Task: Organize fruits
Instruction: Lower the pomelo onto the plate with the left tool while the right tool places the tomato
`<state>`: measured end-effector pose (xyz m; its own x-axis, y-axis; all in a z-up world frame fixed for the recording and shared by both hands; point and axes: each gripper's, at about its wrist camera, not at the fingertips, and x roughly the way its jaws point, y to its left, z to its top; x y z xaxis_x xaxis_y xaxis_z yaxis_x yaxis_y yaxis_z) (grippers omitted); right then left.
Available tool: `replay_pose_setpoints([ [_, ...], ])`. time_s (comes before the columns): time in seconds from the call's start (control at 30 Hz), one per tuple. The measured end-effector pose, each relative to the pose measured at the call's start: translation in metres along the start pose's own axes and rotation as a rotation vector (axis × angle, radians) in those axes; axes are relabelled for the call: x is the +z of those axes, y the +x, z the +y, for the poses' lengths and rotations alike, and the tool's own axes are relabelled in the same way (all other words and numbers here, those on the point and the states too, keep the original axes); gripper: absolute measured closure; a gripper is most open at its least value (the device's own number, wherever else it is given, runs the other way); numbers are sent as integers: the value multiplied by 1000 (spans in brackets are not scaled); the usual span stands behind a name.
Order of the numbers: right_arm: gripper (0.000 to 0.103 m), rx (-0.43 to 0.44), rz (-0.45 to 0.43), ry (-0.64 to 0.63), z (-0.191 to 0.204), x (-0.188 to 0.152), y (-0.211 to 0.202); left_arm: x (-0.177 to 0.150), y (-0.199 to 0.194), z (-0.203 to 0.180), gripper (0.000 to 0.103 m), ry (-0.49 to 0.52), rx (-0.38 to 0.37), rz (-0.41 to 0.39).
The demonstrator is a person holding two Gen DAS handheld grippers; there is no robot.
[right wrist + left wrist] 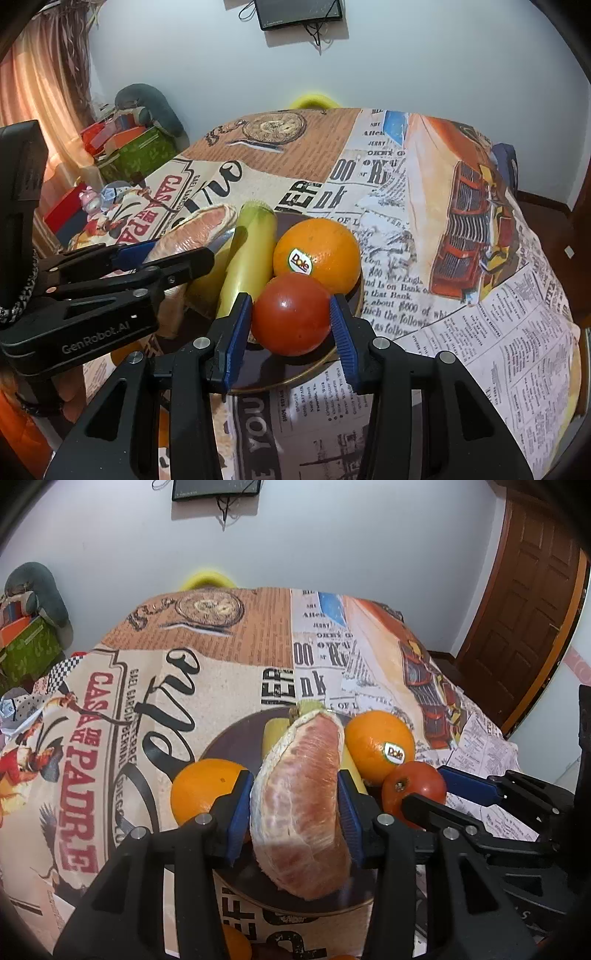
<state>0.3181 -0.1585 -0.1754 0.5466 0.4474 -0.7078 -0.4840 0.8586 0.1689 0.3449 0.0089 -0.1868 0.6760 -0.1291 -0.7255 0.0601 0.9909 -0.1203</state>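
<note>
While clamped, tomato fills tool.

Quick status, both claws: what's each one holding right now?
Left claw: shut on the pomelo wedge, over the plate.
Right claw: shut on the tomato, at the plate's edge.

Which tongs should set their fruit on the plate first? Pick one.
Right, probably. The right tongs hold the tomato over the plate beside the orange; the left tongs grip a bulkier grapefruit wedge.
</note>
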Motion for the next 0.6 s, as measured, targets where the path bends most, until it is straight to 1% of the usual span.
replay_pose_setpoints([
  [0.17,63,5,28,-8,3,-4,8,-1,-5,-3,58,18,0,-18],
  [0.4,61,-5,62,-3,3,-5,12,-2,-12,-3,58,18,-3,-15],
  [0.6,60,-10,58,-2,5,-4,4,-3,-28,1,58,16,-3,-28],
])
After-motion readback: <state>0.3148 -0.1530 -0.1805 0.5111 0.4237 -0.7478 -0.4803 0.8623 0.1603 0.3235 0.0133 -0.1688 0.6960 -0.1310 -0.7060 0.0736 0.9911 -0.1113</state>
